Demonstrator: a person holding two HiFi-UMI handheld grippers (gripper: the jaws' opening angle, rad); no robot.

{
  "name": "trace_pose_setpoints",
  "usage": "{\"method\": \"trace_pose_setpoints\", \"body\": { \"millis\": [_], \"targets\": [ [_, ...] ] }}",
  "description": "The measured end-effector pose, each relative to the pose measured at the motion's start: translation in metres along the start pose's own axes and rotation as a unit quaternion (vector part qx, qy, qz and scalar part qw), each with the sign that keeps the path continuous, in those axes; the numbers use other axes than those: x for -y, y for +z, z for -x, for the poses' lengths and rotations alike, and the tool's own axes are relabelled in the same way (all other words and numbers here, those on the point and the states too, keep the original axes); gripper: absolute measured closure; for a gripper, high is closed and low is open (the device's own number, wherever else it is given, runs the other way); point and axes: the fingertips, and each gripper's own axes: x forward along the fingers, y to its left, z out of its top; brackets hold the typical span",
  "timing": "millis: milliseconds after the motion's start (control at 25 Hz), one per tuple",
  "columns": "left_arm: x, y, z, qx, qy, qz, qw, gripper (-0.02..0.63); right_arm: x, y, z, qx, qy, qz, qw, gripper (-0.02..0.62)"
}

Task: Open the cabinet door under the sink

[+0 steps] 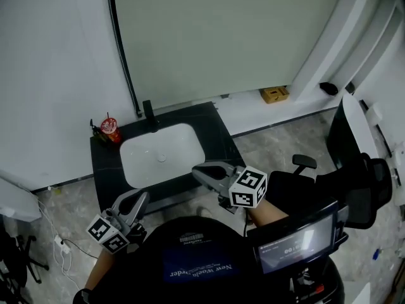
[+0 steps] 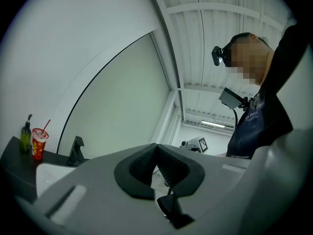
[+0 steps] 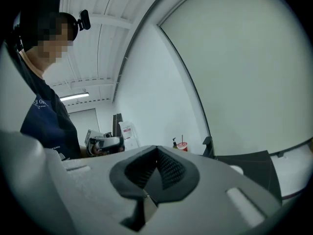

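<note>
A black vanity counter [image 1: 218,132] with a white sink basin [image 1: 161,154] stands against the wall, a black faucet [image 1: 149,114] behind the basin. The cabinet front below the counter is almost hidden from the head view; only a dark strip [image 1: 174,197] shows under the front edge. My left gripper [image 1: 140,198] hovers at the counter's near left corner, its jaws shut and empty [image 2: 156,146]. My right gripper [image 1: 197,171] hangs over the counter's front edge at the right, also shut with nothing held [image 3: 156,148]. Neither touches the vanity.
A red cup with a straw [image 1: 111,130] and a green bottle [image 2: 25,135] stand on the counter's back left corner. A black office chair [image 1: 354,189] is at the right, a cardboard box [image 1: 274,94] on the wall ledge, and a cable with a plug [image 1: 60,240] on the floor at left.
</note>
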Motion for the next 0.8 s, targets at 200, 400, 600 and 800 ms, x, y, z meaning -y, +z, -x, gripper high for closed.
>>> {"method": "trace_pose_setpoints", "body": {
  "millis": [200,400,600,800],
  "targets": [
    [-0.009,0.004,-0.04,0.016,0.047,-0.01,0.9987,0.606,0.047,0.006,-0.004,-0.009,0.056,-0.016,0.998,0.594],
    [-0.021,0.009,-0.079,0.031,0.086,-0.012,0.9958,0.606,0.087,0.019,-0.014,-0.024,0.11,-0.012,0.994,0.594],
    [-0.035,0.015,-0.094,0.033,0.126,-0.025,0.9911,0.606,0.113,0.026,-0.033,-0.032,0.151,-0.017,0.988,0.594],
    [-0.048,0.019,-0.083,0.042,0.149,-0.035,0.9873,0.606,0.114,0.027,-0.058,-0.035,0.174,-0.02,0.984,0.594]
  ]
}}
